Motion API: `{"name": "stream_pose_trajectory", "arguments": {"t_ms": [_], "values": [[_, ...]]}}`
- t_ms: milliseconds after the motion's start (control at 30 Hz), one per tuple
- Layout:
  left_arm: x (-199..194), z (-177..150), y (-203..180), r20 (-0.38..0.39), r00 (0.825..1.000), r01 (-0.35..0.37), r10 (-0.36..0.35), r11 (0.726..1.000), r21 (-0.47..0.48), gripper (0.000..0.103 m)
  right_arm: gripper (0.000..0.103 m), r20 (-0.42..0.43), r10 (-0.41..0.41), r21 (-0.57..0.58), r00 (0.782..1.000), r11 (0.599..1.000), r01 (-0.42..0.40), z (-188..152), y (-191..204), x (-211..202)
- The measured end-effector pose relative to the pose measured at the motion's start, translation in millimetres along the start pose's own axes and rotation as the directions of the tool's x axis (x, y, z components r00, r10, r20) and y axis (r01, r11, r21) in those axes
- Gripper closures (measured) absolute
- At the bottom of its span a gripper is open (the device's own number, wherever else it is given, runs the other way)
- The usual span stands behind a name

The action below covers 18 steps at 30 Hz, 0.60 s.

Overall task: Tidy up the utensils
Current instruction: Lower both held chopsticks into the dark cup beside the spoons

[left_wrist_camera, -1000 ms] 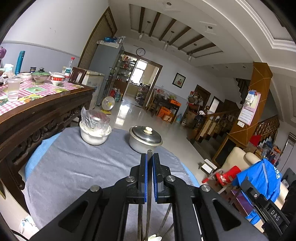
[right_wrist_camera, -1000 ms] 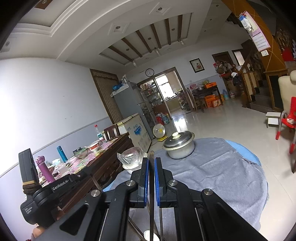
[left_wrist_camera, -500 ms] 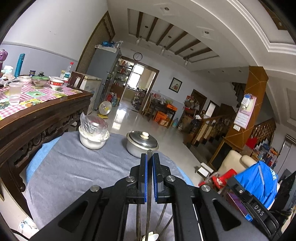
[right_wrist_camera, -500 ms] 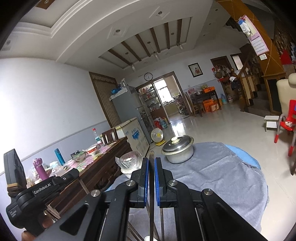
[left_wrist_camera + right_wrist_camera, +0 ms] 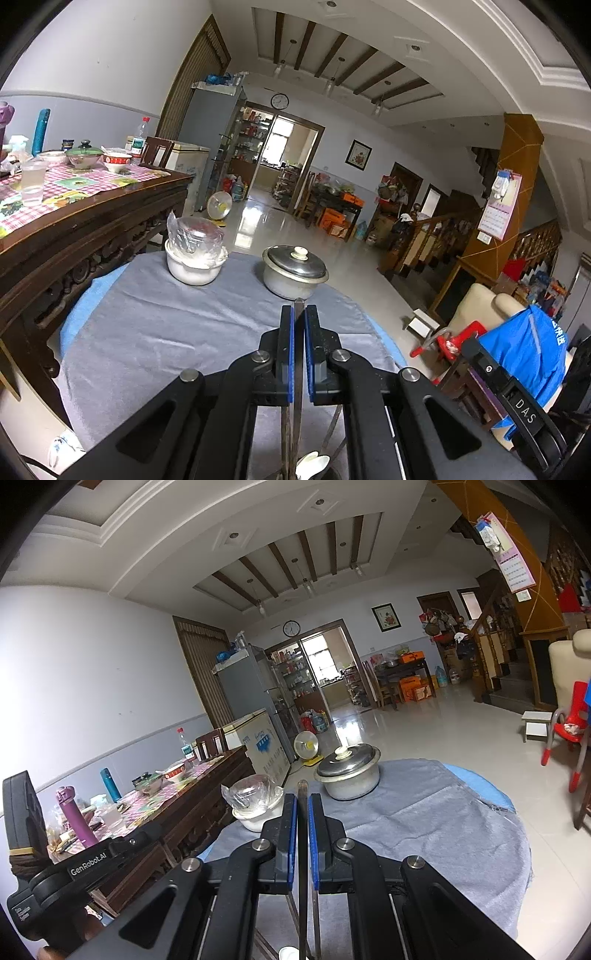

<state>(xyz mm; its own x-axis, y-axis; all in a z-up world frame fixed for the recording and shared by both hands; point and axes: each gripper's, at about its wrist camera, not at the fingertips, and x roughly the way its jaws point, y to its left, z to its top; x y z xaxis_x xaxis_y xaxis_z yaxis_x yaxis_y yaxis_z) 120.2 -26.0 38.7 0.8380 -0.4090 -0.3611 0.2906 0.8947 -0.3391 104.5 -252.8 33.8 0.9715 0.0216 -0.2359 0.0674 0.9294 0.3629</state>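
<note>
I am holding the left gripper [image 5: 299,317] clamped on a thin grey metal utensil handle [image 5: 298,308], its tip poking up just past the blue-lined fingertips, and I am keeping the right gripper [image 5: 303,805] pinched the same way on a darker slim stick, probably a chopstick [image 5: 302,794]. Both pieces are running down between the jaws toward a holder at the bottom edge, where other thin stems and what looks like a white spoon bowl [image 5: 314,463] are showing; I judge I am gripping them upright so they slide straight into or out of that cluster without snagging. Both claws are hanging over the round table under its grey cloth [image 5: 155,332], well short of the lidded aluminium pot [image 5: 295,271] and the white bowl covered in clear plastic [image 5: 194,254]. Compared with a second ago, the grips are unchanged and both views are drifting only slightly, the left one tipping down again after a brief upward tilt.
</note>
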Motion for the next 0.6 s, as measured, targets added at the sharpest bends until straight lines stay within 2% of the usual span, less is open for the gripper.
{"name": "stream_pose_trajectory", "arguments": {"t_ms": [600], "values": [[7.3,-6.9,-3.4,-0.047,0.999,-0.013,0.013,1.000,0.013,0.098,0.096,-0.004,-0.003,-0.026,1.000,1.000,0.003,-4.4,6.0,2.2]]}}
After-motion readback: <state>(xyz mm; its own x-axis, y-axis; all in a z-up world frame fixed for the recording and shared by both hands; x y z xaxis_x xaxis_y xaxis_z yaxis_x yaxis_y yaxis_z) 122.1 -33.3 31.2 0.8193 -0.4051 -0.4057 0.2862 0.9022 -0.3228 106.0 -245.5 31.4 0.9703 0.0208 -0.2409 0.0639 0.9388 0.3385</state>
